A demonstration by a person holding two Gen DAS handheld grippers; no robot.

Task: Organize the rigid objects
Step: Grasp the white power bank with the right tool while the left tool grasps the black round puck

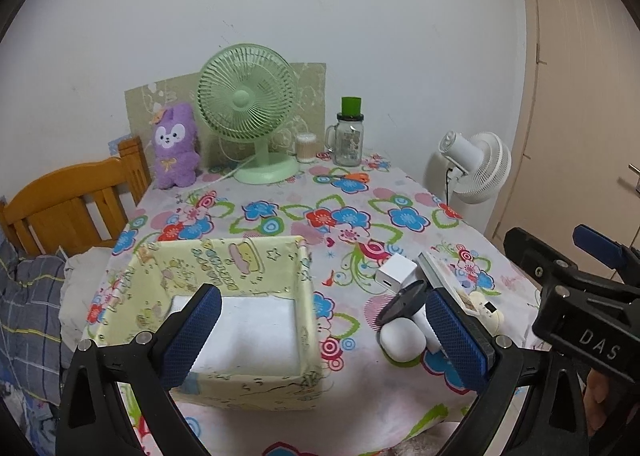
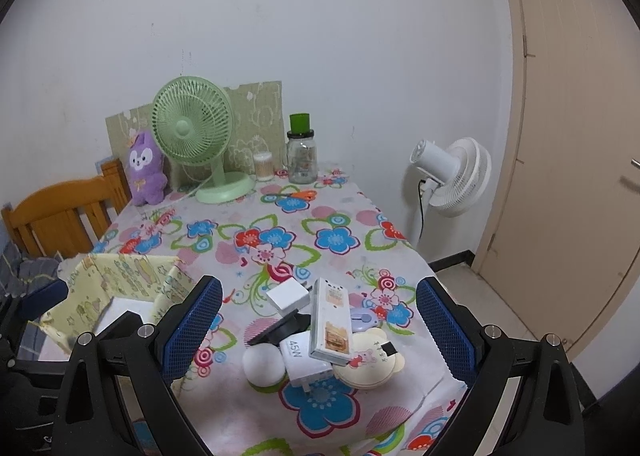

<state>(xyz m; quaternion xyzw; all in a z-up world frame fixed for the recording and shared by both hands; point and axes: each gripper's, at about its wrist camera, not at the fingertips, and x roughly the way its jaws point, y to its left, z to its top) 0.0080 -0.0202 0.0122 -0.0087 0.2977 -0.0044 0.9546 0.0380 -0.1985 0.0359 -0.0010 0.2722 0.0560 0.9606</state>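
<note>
- A table [image 2: 352,215] covered in a bright flower-print cloth fills both views; it stands against a white wall, with a wooden chair back at its left edge and a door to the right.
- A white floor fan [image 2: 452,175] stands on the floor beyond the table's right edge.
- A green desk fan [image 1: 248,111] stands at the table's far edge, a purple plush toy [image 1: 176,147] to its left, a glass jar with a green lid [image 1: 350,135] to its right.
- A pale yellow fabric box [image 1: 224,256], open-topped and seemingly empty with a white bottom, sits near the table's front left corner.
- The left gripper [image 1: 320,340] hovers above the box's right wall, jaws spread wide and holding nothing.
- The right gripper [image 2: 320,328] hangs over the pile of items, jaws also spread wide and empty.
- The pile lies near the table's front right corner, just beside the box: a long white remote control [image 2: 330,324] resting on top, a white charger marked 45W [image 2: 300,360], a cream round bear-eared item [image 2: 368,364], a white ball-shaped object [image 2: 264,366], a smaller white cube plug [image 2: 288,298], and a dark flat disc [image 2: 280,330].
- Judging by this, sorting has not started: nothing is in the box.
- The next move likely calls for lowering the right gripper onto the remote, closing across its narrow width, then carrying it left into the box.
</note>
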